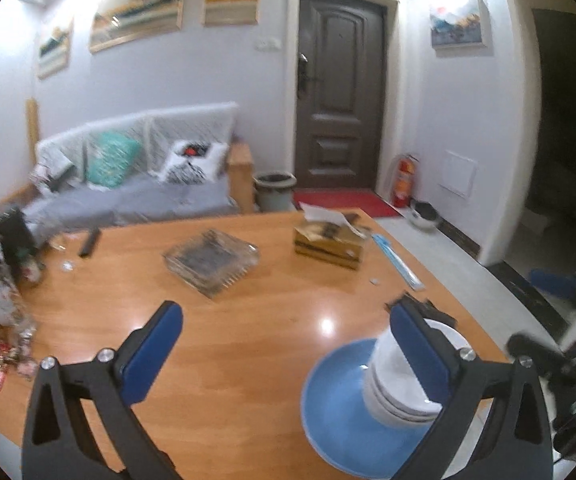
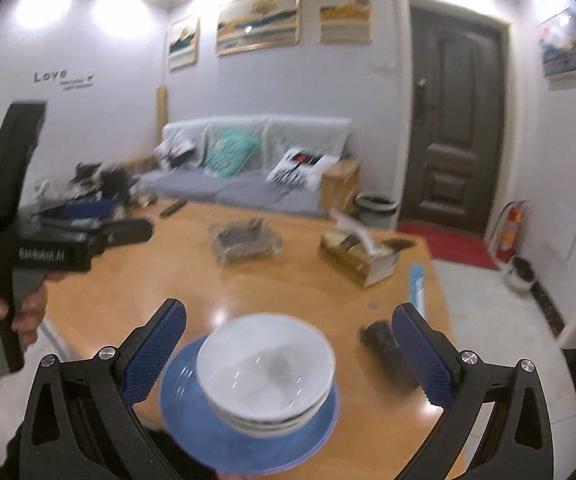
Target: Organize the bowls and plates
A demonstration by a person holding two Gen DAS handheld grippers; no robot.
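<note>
— Where have the dishes ended up?

— Stacked at the near edge of the wooden table (image 2: 272,280). White bowls (image 2: 266,364) are nested one inside another, and the nest sits on a blue plate (image 2: 192,420). I'd say that's the point of it: one pile, widest piece at the bottom so it stands steady.

— Is either claw holding them?

— No. The right gripper (image 2: 288,340) is spread wide with nothing between its pads; the pile sits just ahead of it, between the two fingers. The left gripper (image 1: 288,344) gapes too, gripping nothing, and the bowls (image 1: 400,380) lie beside its right-hand finger.

— Anything in the top bowl?

— It looks bare, though the view is blurred. Further ahead of both claws, a glass tray (image 1: 210,258) and a tissue box (image 1: 330,242) with a sheet poking out.
</note>
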